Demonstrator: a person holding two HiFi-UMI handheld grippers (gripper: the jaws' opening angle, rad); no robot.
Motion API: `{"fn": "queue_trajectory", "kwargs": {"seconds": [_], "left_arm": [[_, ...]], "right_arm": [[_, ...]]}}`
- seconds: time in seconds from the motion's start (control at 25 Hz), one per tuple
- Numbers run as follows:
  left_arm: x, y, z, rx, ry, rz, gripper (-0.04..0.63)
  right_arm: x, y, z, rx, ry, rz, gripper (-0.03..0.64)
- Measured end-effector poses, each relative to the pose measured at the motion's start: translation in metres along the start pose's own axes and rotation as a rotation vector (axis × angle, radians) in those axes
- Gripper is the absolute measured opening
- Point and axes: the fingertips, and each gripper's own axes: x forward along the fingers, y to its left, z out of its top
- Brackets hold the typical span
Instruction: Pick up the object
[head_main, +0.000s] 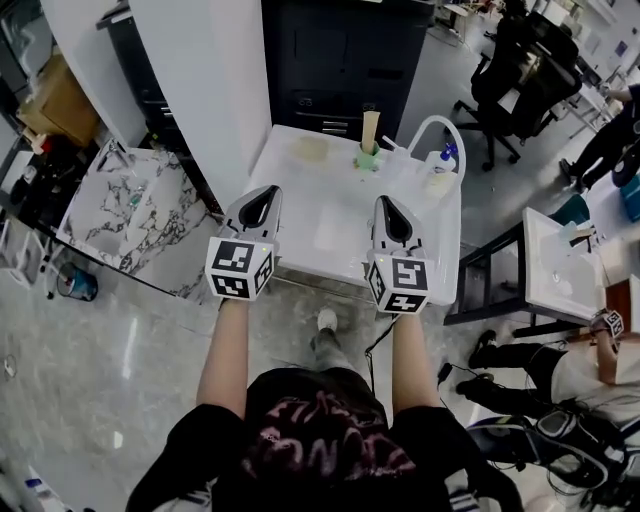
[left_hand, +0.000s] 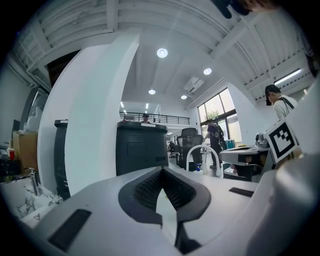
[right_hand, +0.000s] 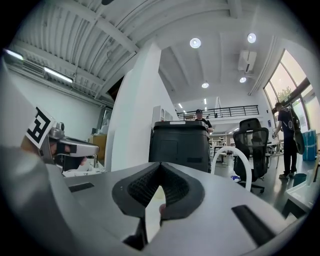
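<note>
A white table (head_main: 330, 235) stands ahead of me. At its far end a green cup (head_main: 368, 157) holds an upright tan tube (head_main: 371, 124). A pale flat disc (head_main: 311, 149) lies to the cup's left, and a small bottle with a blue cap (head_main: 449, 155) stands under a white arched tube (head_main: 440, 128) to its right. My left gripper (head_main: 263, 196) and right gripper (head_main: 387, 206) are held level side by side over the table's near edge, well short of the cup. Both have their jaws together with nothing between them, as the left gripper (left_hand: 162, 170) and right gripper (right_hand: 160, 165) also show.
A white pillar (head_main: 205, 90) and a black cabinet (head_main: 340, 60) stand behind the table. A marble-topped counter (head_main: 130, 205) is on the left. On the right are a second white table (head_main: 560, 270), office chairs (head_main: 520, 75) and people.
</note>
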Motion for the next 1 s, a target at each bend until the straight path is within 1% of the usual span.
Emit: {"fn": "queue_trajectory", "kwargs": {"seconds": [0.24,0.48,0.64,0.8,1.0], "left_arm": [[0.068,0.022,-0.014,-0.016,0.035,0.023,0.015],[0.128,0.035,-0.032,-0.017,0.075,0.022,0.015],[0.158,0.040,-0.047,-0.023,0.102,0.016,0.015],[0.179,0.041,-0.068,-0.037,0.146,0.009,0.015],[0.202,0.040,-0.086,-0.050,0.184,0.002,0.015]], "right_arm": [[0.069,-0.026,-0.015,0.012,0.027,0.035,0.015],[0.123,-0.049,-0.038,0.029,0.061,0.054,0.015],[0.146,-0.059,-0.058,0.049,0.091,0.060,0.015],[0.163,-0.065,-0.075,0.068,0.114,0.065,0.015],[0.180,-0.075,-0.087,0.085,0.134,0.069,0.015]]}}
